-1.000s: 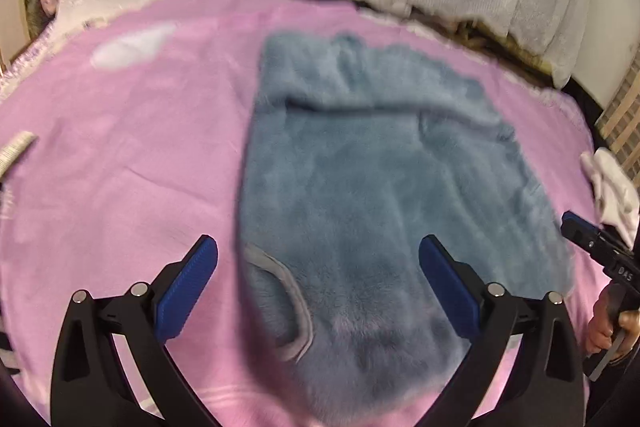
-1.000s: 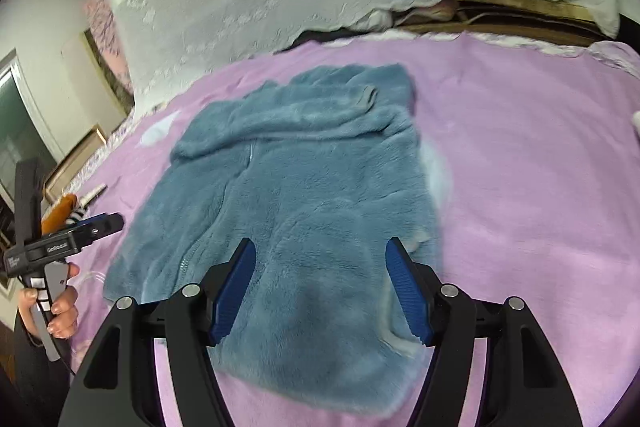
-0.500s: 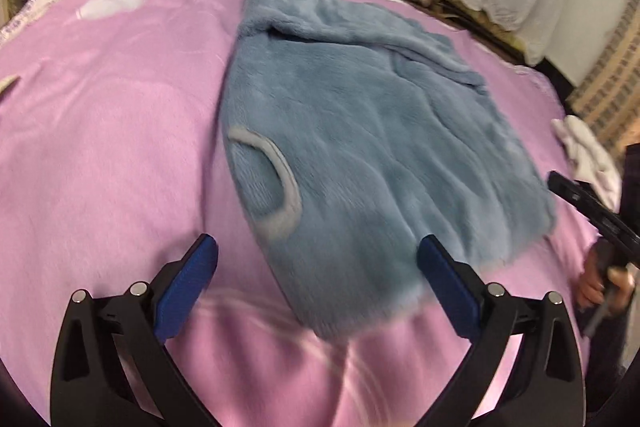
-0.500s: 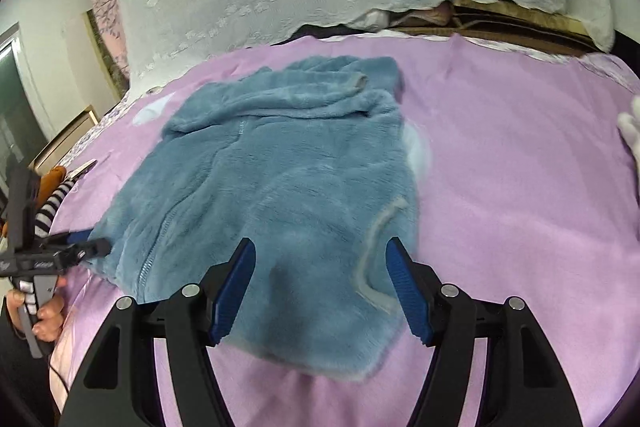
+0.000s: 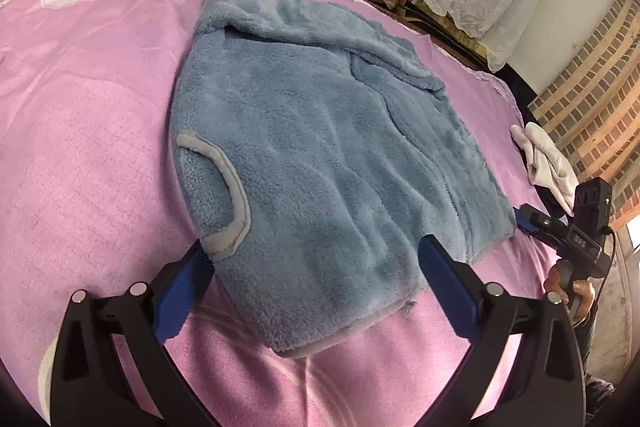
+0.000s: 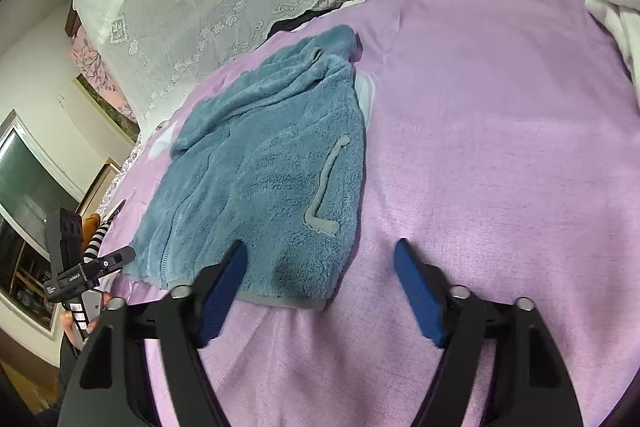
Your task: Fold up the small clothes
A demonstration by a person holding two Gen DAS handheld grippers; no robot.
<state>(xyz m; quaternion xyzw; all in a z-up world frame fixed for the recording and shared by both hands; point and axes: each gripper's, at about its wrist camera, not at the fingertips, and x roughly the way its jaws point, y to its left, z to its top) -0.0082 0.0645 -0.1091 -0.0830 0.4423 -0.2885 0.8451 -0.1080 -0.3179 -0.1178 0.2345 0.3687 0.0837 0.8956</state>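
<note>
Left tongs (image 5: 316, 267): jaws wide apart, nothing clamped; the near hem of the fleece lies between the blue pads, low in the left view.

Right tongs (image 6: 320, 279): jaws apart and closing, gripping nothing; the hem corner sits between them, toward the left pad, lower centre of the right view.

Blue fleece jacket (image 5: 320, 147): spread flat on the pink blanket (image 5: 88, 131), centre of the left view, collar toward the upper edge, grey-trimmed pocket (image 5: 228, 203) at its left side. Judged soft, light, limp and thick-piled; likely to sag and drag. Best taken at the trimmed hem corners.

White cloth (image 5: 544, 159): right edge, well apart from the jacket.
</note>
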